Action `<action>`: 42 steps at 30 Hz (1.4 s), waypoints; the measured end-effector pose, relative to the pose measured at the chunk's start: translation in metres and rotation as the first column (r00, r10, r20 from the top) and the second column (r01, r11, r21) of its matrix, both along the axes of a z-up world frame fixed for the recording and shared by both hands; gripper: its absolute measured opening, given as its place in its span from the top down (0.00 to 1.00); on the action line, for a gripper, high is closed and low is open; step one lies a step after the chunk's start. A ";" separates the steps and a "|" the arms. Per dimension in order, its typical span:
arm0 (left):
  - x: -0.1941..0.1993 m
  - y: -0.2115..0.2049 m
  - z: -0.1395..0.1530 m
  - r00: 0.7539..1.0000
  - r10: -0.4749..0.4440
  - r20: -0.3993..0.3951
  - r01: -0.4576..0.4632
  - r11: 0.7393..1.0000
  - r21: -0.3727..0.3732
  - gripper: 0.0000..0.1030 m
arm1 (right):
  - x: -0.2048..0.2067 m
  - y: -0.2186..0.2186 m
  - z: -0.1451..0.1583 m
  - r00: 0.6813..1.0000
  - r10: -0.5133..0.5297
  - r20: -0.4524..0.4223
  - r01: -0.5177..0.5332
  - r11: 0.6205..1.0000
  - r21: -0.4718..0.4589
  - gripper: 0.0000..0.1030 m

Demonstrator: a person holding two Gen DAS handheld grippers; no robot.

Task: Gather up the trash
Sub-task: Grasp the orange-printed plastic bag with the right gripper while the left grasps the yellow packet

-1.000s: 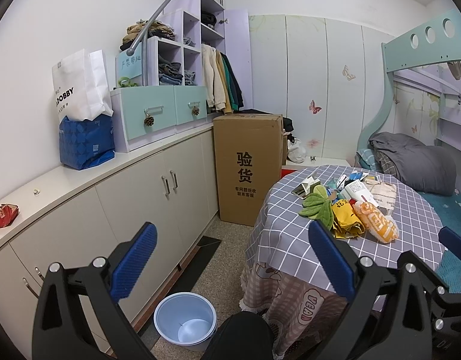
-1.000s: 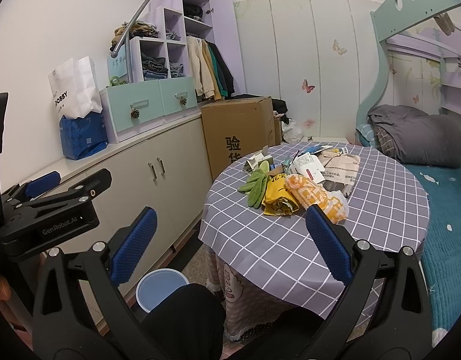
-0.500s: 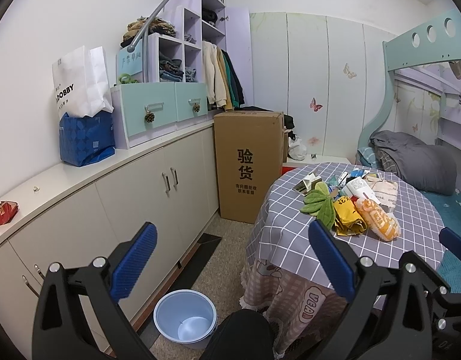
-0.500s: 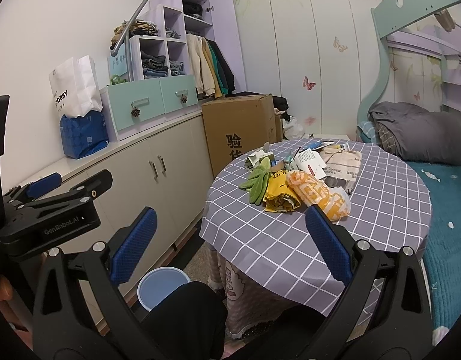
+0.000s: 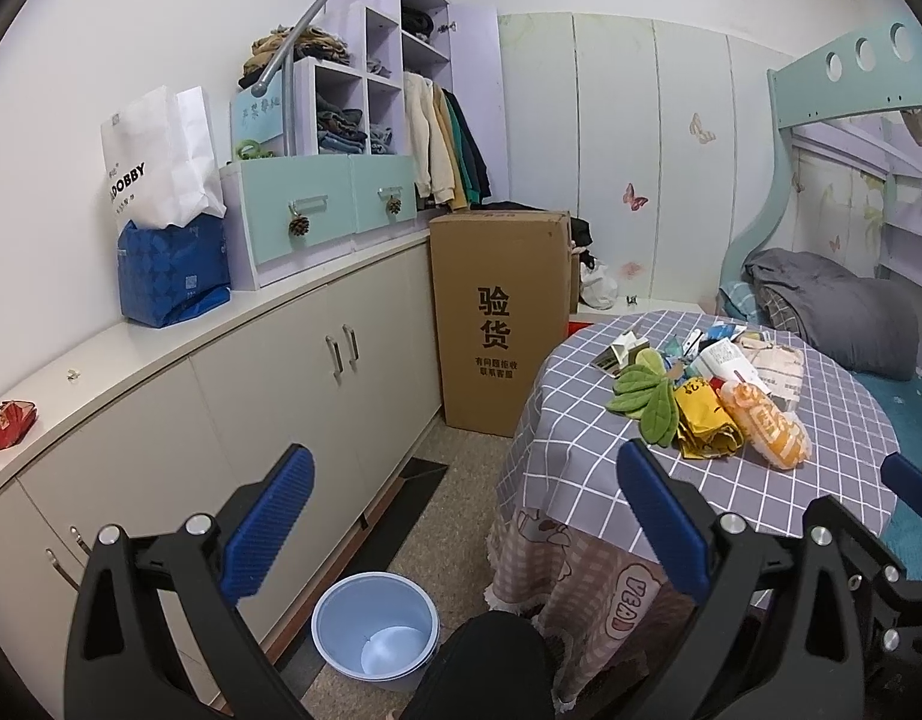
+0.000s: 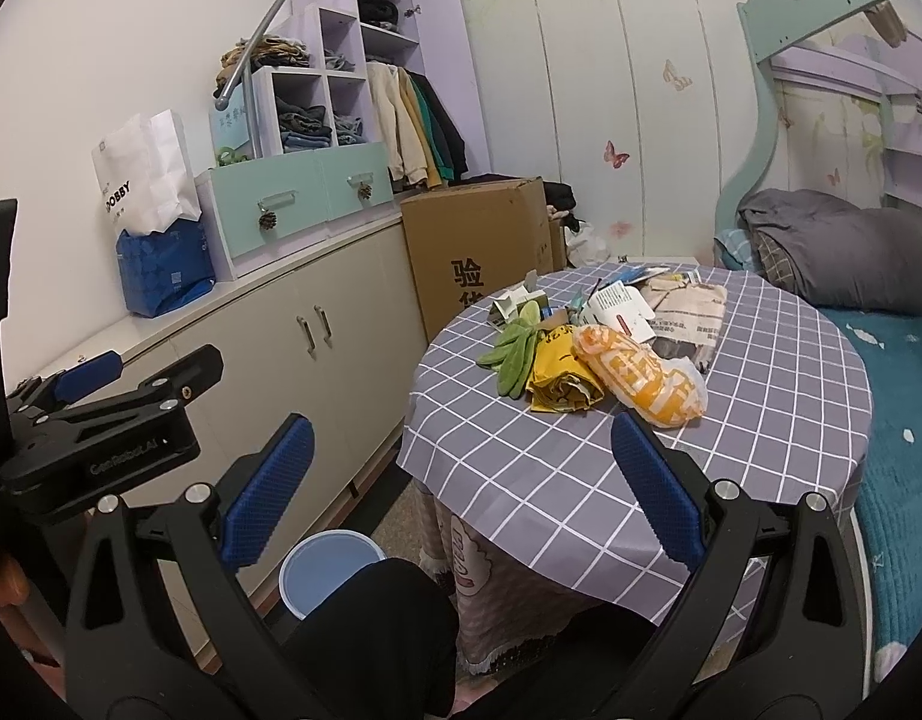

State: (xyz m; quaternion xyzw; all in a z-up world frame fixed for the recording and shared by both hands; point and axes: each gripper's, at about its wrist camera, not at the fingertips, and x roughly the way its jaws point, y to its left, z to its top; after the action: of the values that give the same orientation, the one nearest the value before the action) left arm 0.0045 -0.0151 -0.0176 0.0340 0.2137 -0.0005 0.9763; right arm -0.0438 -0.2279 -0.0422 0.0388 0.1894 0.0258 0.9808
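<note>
Right wrist: both tongs (image 6: pixel 461 480) (image 5: pixel 463 516) agape, empty; trash pile (image 6: pixel 604 354) on table (image 6: pixel 760 420).

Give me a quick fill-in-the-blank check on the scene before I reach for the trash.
1. Both the left hand-held gripper and the right hand-held gripper are ____ and hold nothing.
2. The pale blue bin stands on the ____ beside the round table.
3. On the table, the yellow bag lies between the green leaf-shaped cloth and the ____ bag.
4. The tall cardboard box stands against the ____.

Missing words: open; floor; orange; cabinets
</note>
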 end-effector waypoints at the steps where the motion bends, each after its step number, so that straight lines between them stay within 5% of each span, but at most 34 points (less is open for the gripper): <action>1: 0.001 -0.001 -0.002 1.000 -0.002 -0.005 0.002 1.000 0.001 0.04 | 0.001 -0.001 -0.001 1.000 -0.001 -0.004 0.001 1.000 0.005 0.06; 16: 0.043 -0.030 -0.034 0.997 -0.025 -0.079 0.030 0.998 0.058 0.04 | 0.033 -0.050 -0.038 0.988 -0.085 -0.132 0.099 0.990 0.103 0.06; 25: 0.103 -0.076 -0.059 0.956 -0.206 -0.207 0.216 0.976 0.026 0.04 | 0.067 -0.100 -0.059 0.966 -0.169 -0.194 0.197 0.972 0.130 0.06; 33: 0.143 -0.104 -0.070 0.916 -0.276 -0.292 0.266 0.961 -0.073 0.04 | 0.125 -0.116 -0.065 0.942 -0.226 -0.248 0.198 0.971 -0.134 0.06; 40: 0.152 -0.124 -0.075 0.890 -0.333 -0.313 0.314 0.943 -0.111 0.04 | 0.168 -0.121 -0.080 0.940 -0.128 -0.317 0.059 0.974 -0.217 0.06; 42: 0.153 -0.129 -0.074 0.889 -0.341 -0.304 0.323 0.940 -0.110 0.04 | 0.176 -0.125 -0.083 0.939 -0.101 -0.328 0.041 0.982 -0.183 0.27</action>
State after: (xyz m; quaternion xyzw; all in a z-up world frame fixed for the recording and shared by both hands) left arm 0.1575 -0.1444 -0.0913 0.0422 0.3595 -0.1790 0.9148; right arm 0.1318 -0.3532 -0.1248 -0.0358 0.3540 -0.0332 0.9340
